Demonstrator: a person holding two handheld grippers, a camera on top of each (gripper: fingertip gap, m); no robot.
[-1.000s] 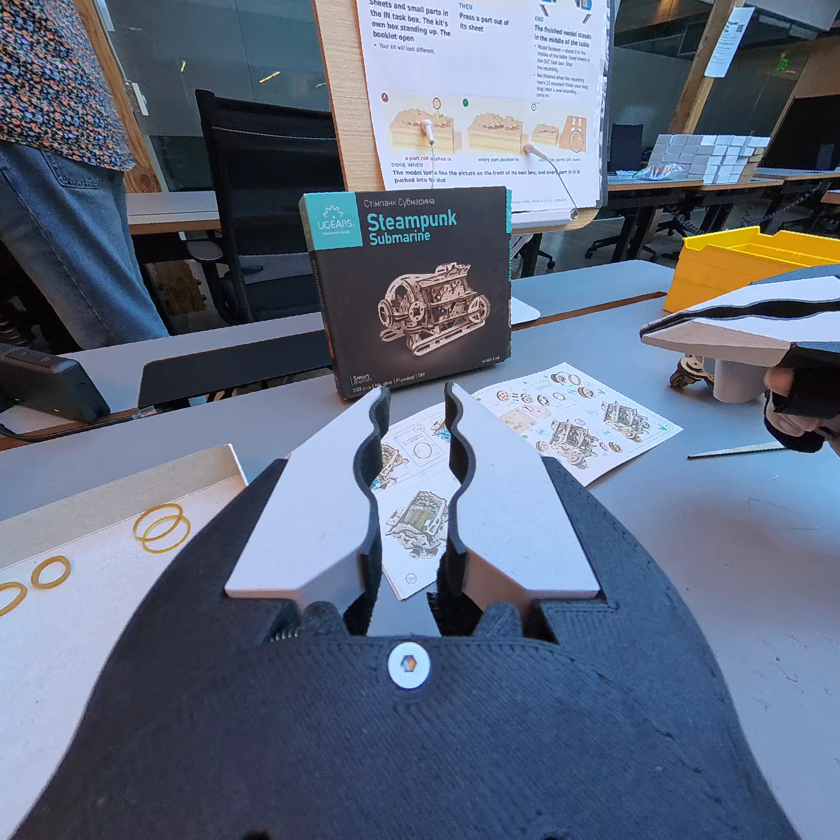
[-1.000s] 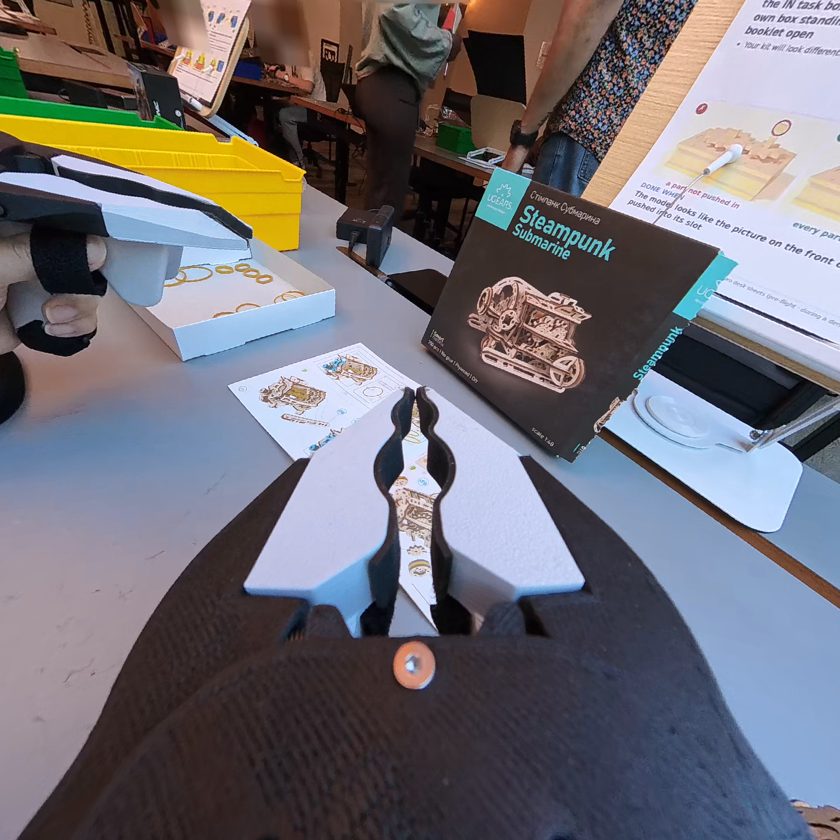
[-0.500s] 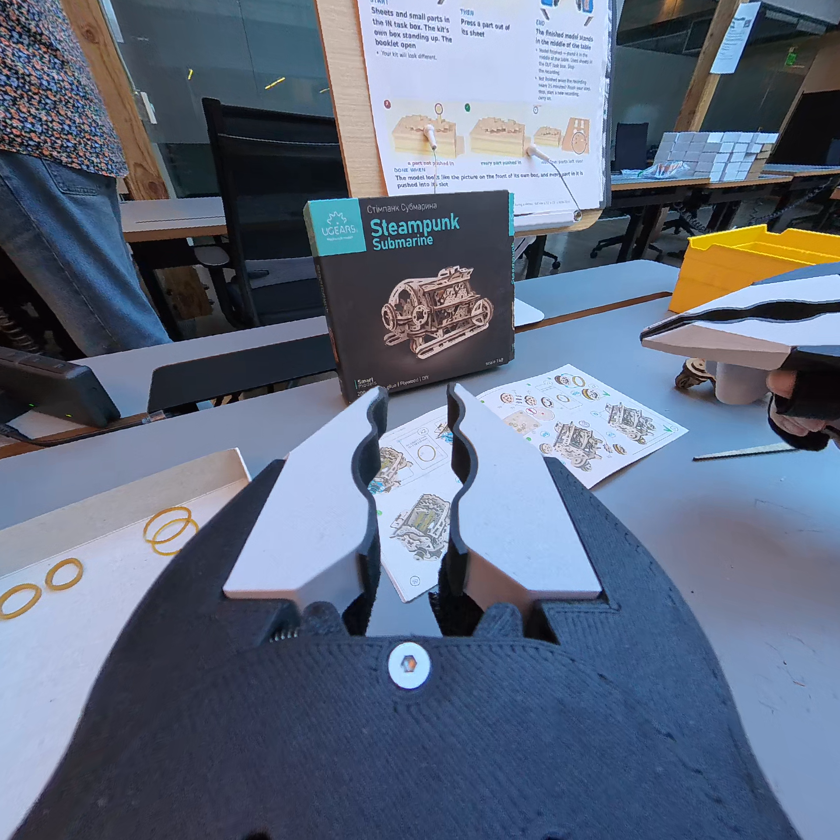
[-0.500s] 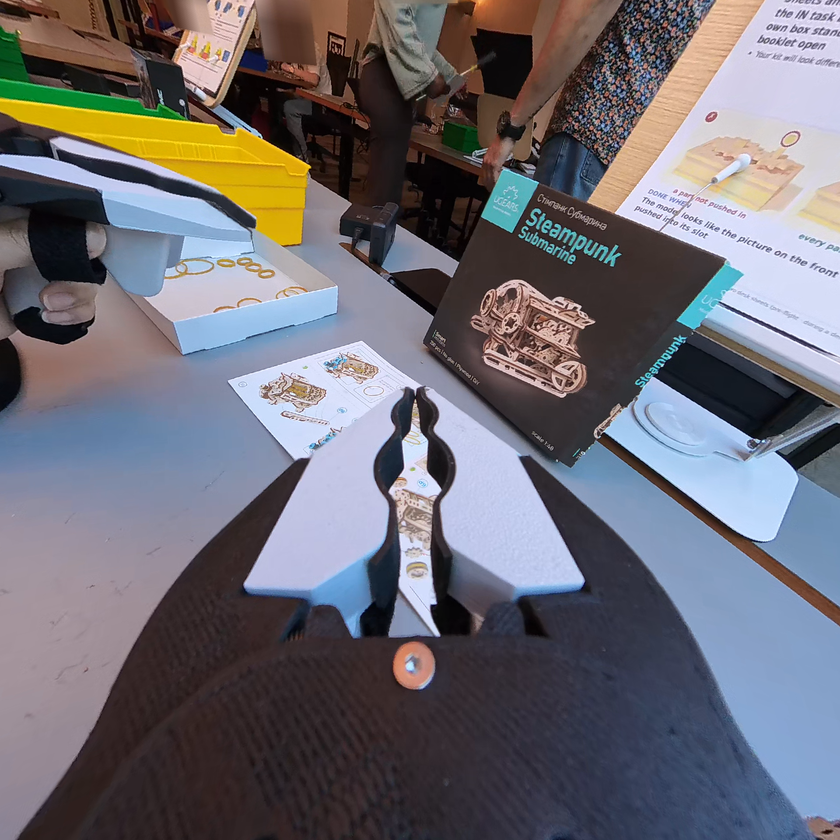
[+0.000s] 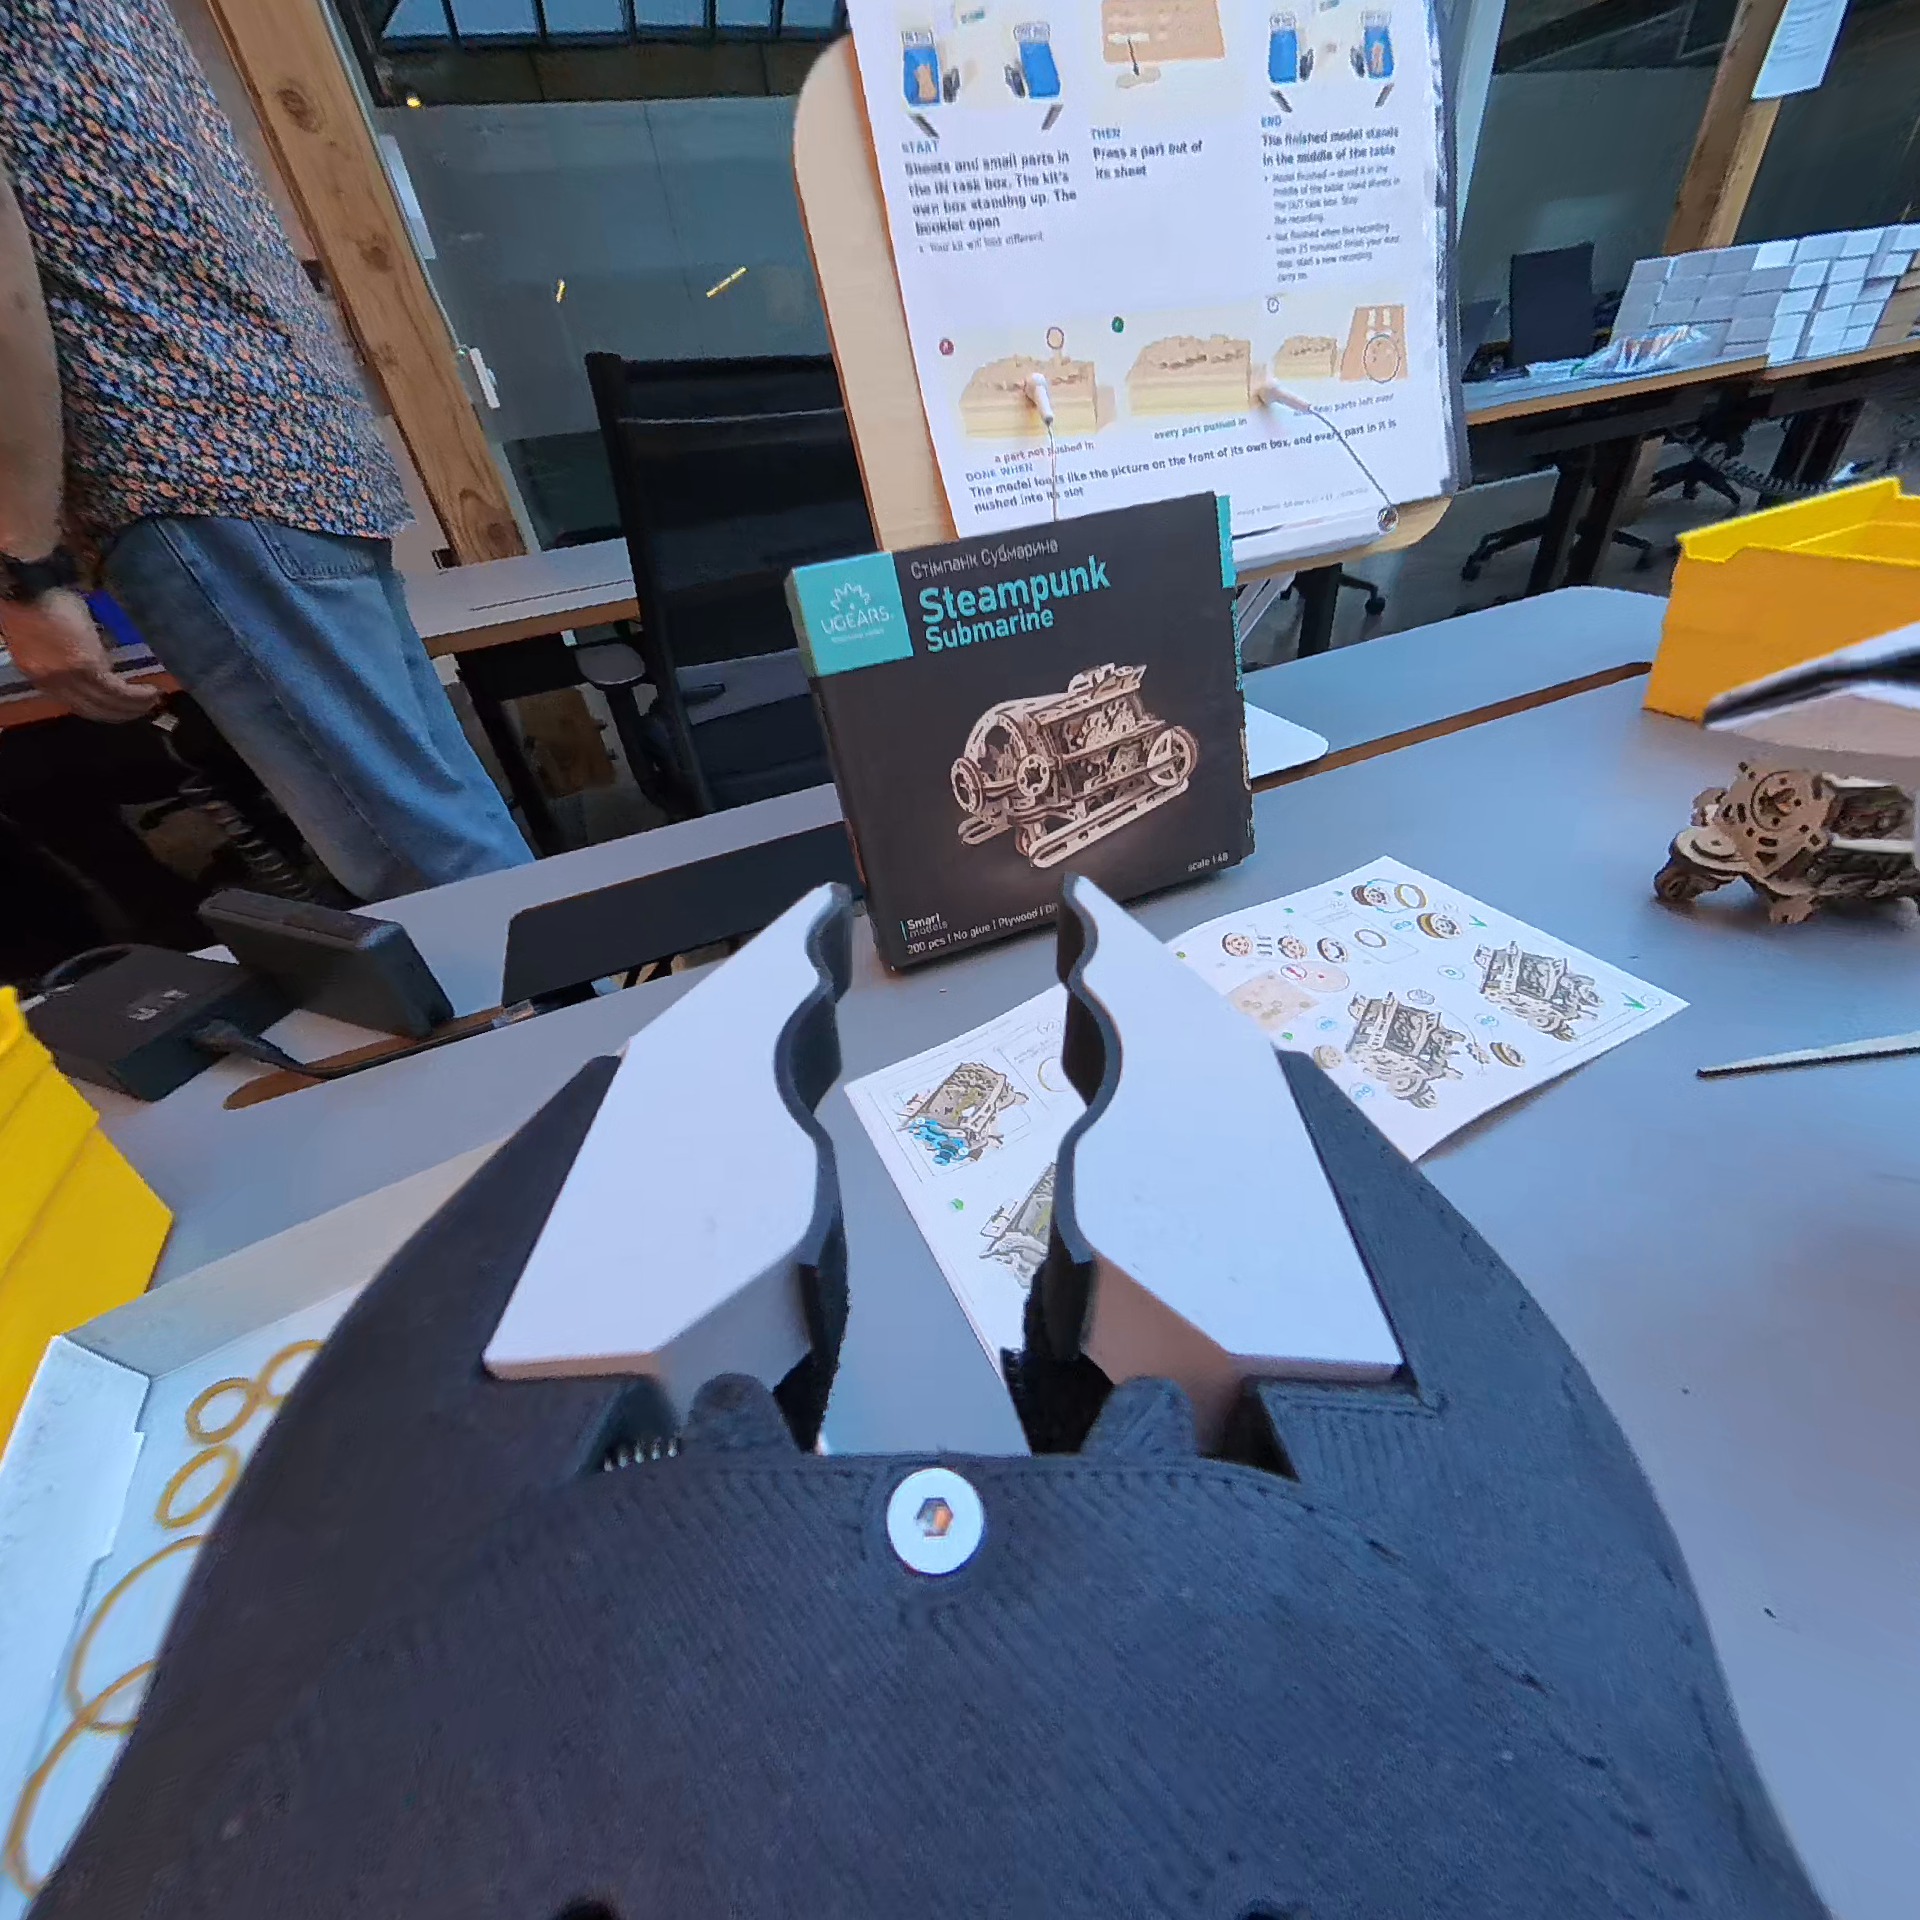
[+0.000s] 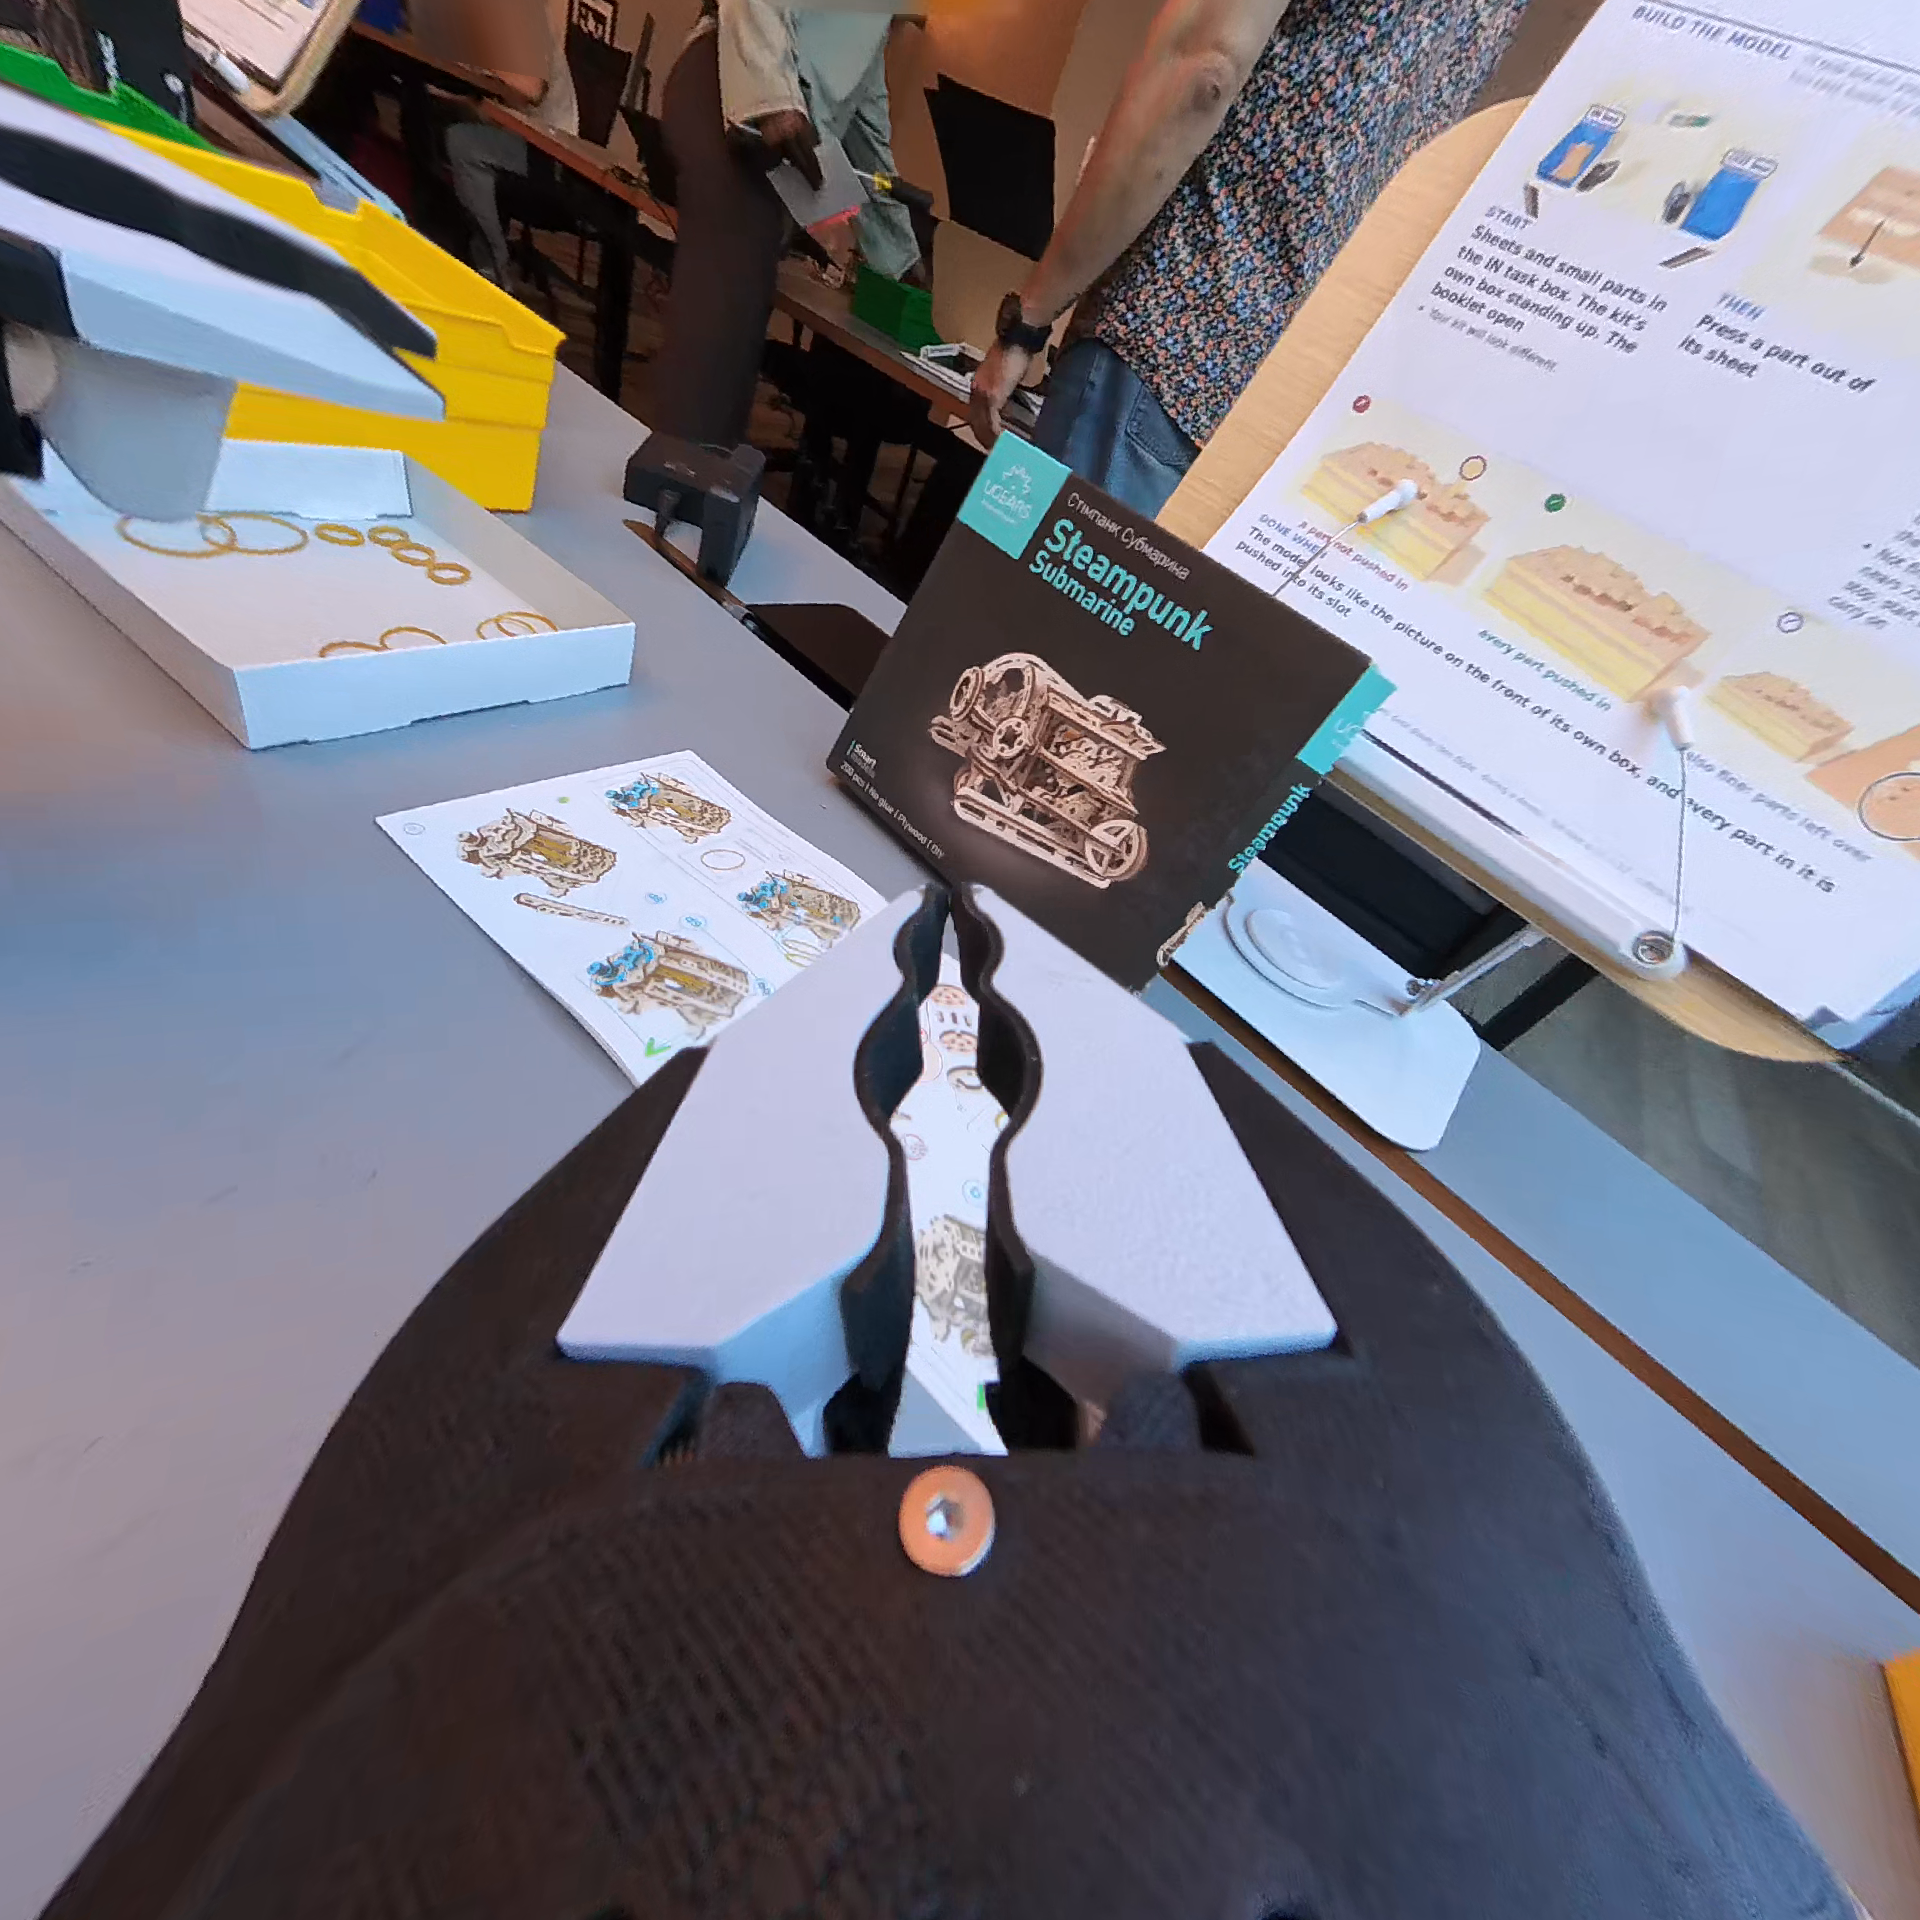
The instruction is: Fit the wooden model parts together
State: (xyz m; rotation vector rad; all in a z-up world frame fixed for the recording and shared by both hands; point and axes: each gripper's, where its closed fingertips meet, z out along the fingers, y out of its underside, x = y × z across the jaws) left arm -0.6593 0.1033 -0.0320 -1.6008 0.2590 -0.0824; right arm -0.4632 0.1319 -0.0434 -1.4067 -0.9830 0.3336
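The left claw (image 5: pixel 951 909) has opened wider than it was a moment ago, and it holds nothing; through its gap you can see the picture sheet (image 5: pixel 1382 997) lying on the grey table (image 5: pixel 1662 1299). The right claw (image 6: pixel 951 904) has stayed almost shut, tips nearly touching, and it is empty too. The left view has turned a bit, so the little wooden model (image 5: pixel 1797 842) now shows far off to the right of the left claw, sitting on the table just under the tip of the other claw. A thin wooden stick (image 5: pixel 1813 1057) lies on the table near it. I think opening the left claw means it is getting ready to pick something up, but no part is being joined yet. The dark kit box (image 5: pixel 1029 727) stands up straight just past both claws. To the left of the left claw sits a flat white tray (image 6: pixel 416 686) with yellow rubber bands (image 6: pixel 405 551) in it. Yellow bins (image 6: pixel 457 395) stand behind that tray; what is inside them can't be seen
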